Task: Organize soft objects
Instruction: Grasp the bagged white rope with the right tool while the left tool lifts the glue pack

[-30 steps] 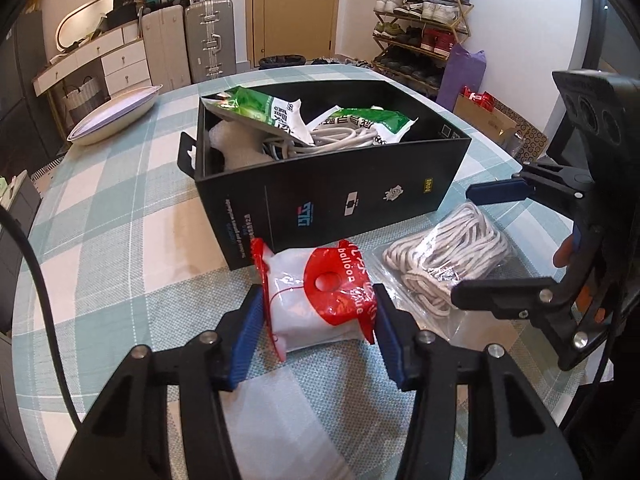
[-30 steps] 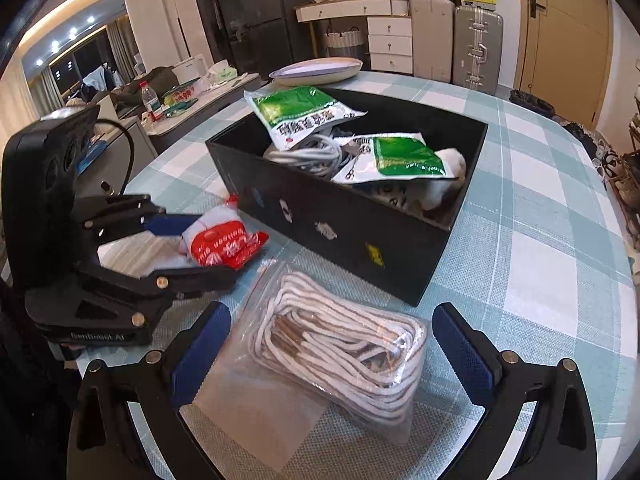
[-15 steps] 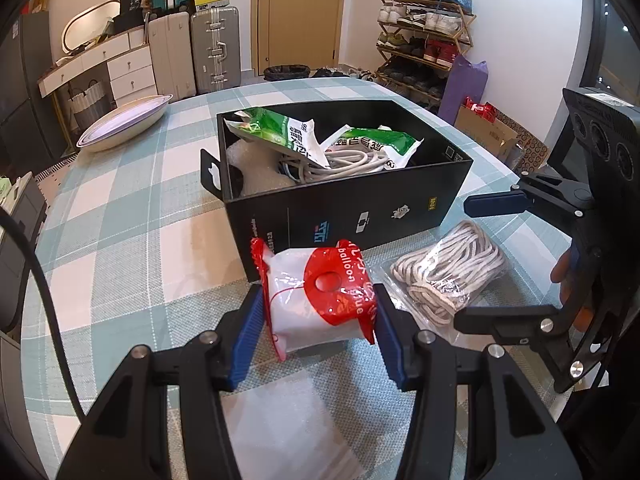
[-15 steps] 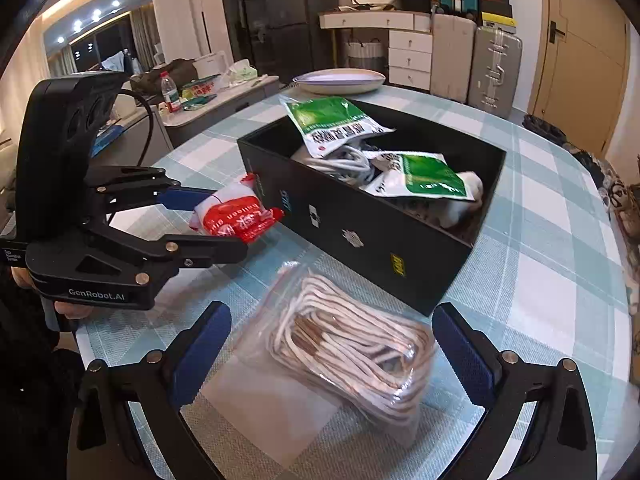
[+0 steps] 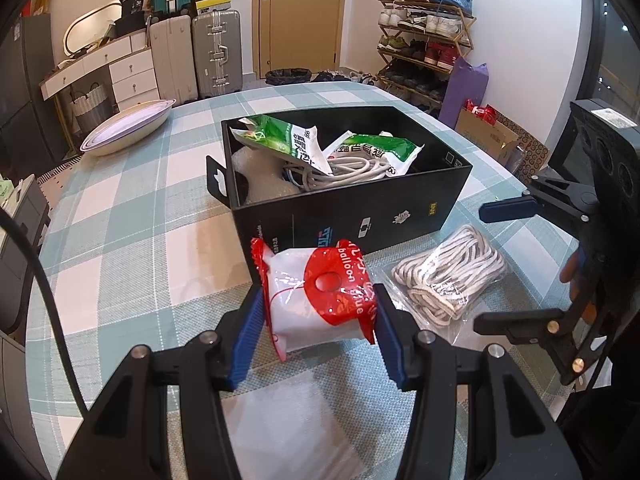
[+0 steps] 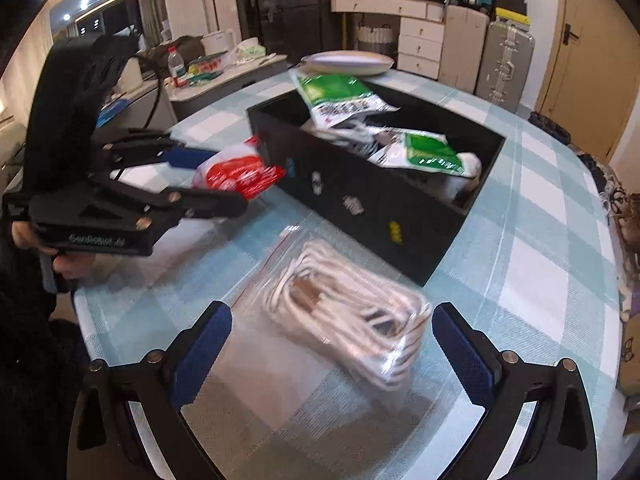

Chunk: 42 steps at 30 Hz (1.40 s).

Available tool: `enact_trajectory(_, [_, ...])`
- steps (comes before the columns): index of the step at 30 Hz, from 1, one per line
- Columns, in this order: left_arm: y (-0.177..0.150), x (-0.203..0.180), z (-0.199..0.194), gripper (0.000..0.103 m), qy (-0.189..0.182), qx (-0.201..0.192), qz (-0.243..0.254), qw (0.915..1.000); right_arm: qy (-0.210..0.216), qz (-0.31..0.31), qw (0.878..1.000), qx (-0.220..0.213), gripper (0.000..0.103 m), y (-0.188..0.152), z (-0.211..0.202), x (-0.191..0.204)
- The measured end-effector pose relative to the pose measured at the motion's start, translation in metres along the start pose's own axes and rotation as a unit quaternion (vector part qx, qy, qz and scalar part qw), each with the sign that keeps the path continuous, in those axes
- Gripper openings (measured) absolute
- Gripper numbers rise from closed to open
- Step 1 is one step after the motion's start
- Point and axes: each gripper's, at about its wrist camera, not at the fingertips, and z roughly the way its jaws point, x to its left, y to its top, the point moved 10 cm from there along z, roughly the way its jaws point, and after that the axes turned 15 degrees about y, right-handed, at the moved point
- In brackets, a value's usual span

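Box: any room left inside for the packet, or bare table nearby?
Box is crowded: green bags, cable; only its left end, over bubble wrap, is lower. Bare table lies between box and dish. Rope bag fills the front right.

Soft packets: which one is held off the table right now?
The red-and-white balloon packet, clamped in the left gripper. The bagged white rope lies on the tablecloth; the green packets sit in the box.

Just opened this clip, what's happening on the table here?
A person is sorting soft packs into the black box. The left hand-held gripper is shut on a red-and-white balloon pack, held in front of the box. The right hand-held gripper is open above the bagged white rope, which lies on the checked tablecloth. Green packets and a grey cable are already inside.
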Motion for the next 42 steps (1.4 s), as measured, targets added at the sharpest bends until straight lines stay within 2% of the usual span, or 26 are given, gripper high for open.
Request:
enact_trajectory(6, [0.002,0.004,-0.003,0.052,0.001,-0.003,-0.003,1.0,-0.011,-0.018,1.0,-0.016,0.102,0.012,0.004,-0.002])
enact_trajectory(12, [0.005,0.007,-0.009,0.052,0.002,-0.012,-0.004,0.9999,-0.002,-0.018,1.0,0.021,0.102,0.01,0.019,-0.009])
enact_trajectory(15, [0.006,0.009,-0.01,0.052,0.003,-0.014,-0.005,0.9999,0.014,-0.012,0.998,0.057,0.102,0.004,0.027,-0.011])
enact_trajectory(18, [0.006,0.011,-0.012,0.052,0.002,-0.016,-0.008,0.9998,0.028,-0.011,0.997,0.074,0.102,-0.002,0.023,-0.009])
enact_trajectory(27, [0.009,0.011,-0.016,0.052,0.002,-0.022,-0.01,0.9997,0.043,-0.037,0.996,0.073,0.101,-0.021,0.016,0.015])
enact_trajectory(32, [0.01,0.009,-0.02,0.052,0.001,-0.027,-0.008,0.9996,0.028,-0.029,0.997,0.064,0.077,-0.02,0.025,0.009])
enact_trajectory(33, [0.01,0.009,-0.02,0.052,0.001,-0.027,-0.008,0.9996,0.024,-0.03,0.997,0.062,0.074,-0.021,0.025,0.008])
enact_trajectory(35, [0.011,0.01,-0.021,0.052,0.001,-0.028,-0.009,0.9996,0.023,-0.034,0.998,0.054,0.06,-0.02,0.025,0.008])
enact_trajectory(39, [0.012,0.012,-0.022,0.052,0.004,-0.03,-0.012,0.9995,0.025,-0.043,0.998,0.042,0.05,-0.019,0.022,0.015])
enact_trajectory(42, [0.014,0.012,-0.024,0.052,0.004,-0.034,-0.014,0.9993,0.027,-0.045,0.998,0.022,0.047,-0.017,0.015,0.018])
